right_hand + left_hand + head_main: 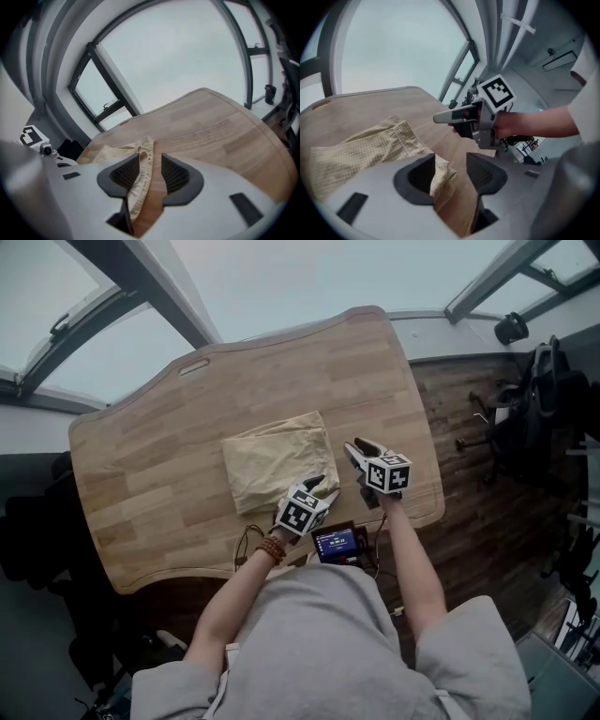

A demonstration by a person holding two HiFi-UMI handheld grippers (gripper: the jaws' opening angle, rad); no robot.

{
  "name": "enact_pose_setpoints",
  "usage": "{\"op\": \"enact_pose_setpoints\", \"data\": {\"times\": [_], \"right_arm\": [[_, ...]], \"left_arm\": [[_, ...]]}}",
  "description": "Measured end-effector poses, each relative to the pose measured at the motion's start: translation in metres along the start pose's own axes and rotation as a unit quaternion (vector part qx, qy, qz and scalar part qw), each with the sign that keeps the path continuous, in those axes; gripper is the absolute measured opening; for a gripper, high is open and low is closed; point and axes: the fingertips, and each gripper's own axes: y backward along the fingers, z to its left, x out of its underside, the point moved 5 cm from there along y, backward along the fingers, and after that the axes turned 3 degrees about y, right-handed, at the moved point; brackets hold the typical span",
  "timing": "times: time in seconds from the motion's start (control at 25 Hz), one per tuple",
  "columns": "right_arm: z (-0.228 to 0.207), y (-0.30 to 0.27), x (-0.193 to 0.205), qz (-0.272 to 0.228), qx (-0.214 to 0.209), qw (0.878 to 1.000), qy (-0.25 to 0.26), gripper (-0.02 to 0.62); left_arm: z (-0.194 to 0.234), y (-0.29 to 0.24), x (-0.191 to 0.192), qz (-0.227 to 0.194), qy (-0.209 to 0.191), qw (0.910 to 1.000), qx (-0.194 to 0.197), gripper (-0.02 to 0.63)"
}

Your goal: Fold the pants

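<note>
Setting: office-type workroom.

Evidence:
- One light wooden desk (141, 474) with a contoured outline and a slot cut-out (195, 366) near its far edge.
- A star-base office chair (492, 437) stands on the right, with a dark bag (553, 390) beside it.
- Dark plank floor (459, 531).
- Large slanted windows (281, 277) in dark frames run along the far side, with pale daylight behind.
- A small lit screen (338, 543) with cables sits at the desk's near edge.

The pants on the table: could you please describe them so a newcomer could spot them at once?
Look at the light wooden table. Near its middle, towards the person, lies a flat, roughly square pale tan bundle: the pants. They are the only soft cloth there, unlike the dark-screened device at the near edge.
</note>
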Motion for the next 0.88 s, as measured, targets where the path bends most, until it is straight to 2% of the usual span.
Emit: {"op": "enact_pose_setpoints", "data": {"times": [0.08, 0.12, 0.2, 0.28, 0.36, 0.4, 0.44, 0.52, 0.68, 0.8, 0.88], "right_arm": [[0.008, -0.017, -0.003, 0.027, -0.025, 0.999, 0.032, 0.149], [0.013, -0.028, -0.003, 0.042, -0.04, 0.997, 0.046, 0.154], [0.02, -0.053, -0.001, 0.068, -0.069, 0.994, 0.057, 0.208], [0.024, -0.075, 0.0, 0.088, -0.082, 0.991, 0.052, 0.233], [0.026, -0.093, 0.0, 0.108, -0.075, 0.99, 0.053, 0.227], [0.028, -0.098, -0.001, 0.12, -0.067, 0.989, 0.061, 0.184], [0.03, -0.102, -0.003, 0.13, -0.062, 0.987, 0.075, 0.089], [0.034, -0.103, -0.012, 0.137, -0.062, 0.983, 0.105, 0.058], [0.026, -0.108, -0.019, 0.144, -0.062, 0.983, 0.098, 0.058], [0.016, -0.111, -0.016, 0.158, -0.04, 0.98, 0.11, 0.115], [0.017, -0.098, -0.029, 0.131, -0.027, 0.981, 0.141, 0.147]], "left_arm": [[0.012, 0.023, 0.007, -0.021, 0.017, 0.9996, -0.009, 0.212], [0.025, 0.035, 0.013, -0.026, 0.028, 0.9989, -0.027, 0.21], [0.056, 0.058, 0.031, -0.023, 0.046, 0.9954, -0.081, 0.209], [0.087, 0.078, 0.049, -0.013, 0.057, 0.9894, -0.133, 0.206], [0.109, 0.091, 0.063, -0.005, 0.064, 0.984, -0.166, 0.205], [0.118, 0.094, 0.069, -0.001, 0.068, 0.9821, -0.176, 0.204], [0.124, 0.095, 0.075, 0.004, 0.071, 0.9809, -0.181, 0.204], [0.133, 0.089, 0.085, 0.014, 0.075, 0.9807, -0.18, 0.201], [0.138, 0.069, 0.104, 0.009, 0.079, 0.9812, -0.176, 0.201], [0.137, 0.071, 0.103, 0.002, 0.085, 0.9808, -0.176, 0.199], [0.132, 0.088, 0.088, -0.019, 0.077, 0.9818, -0.172, 0.199]]}}
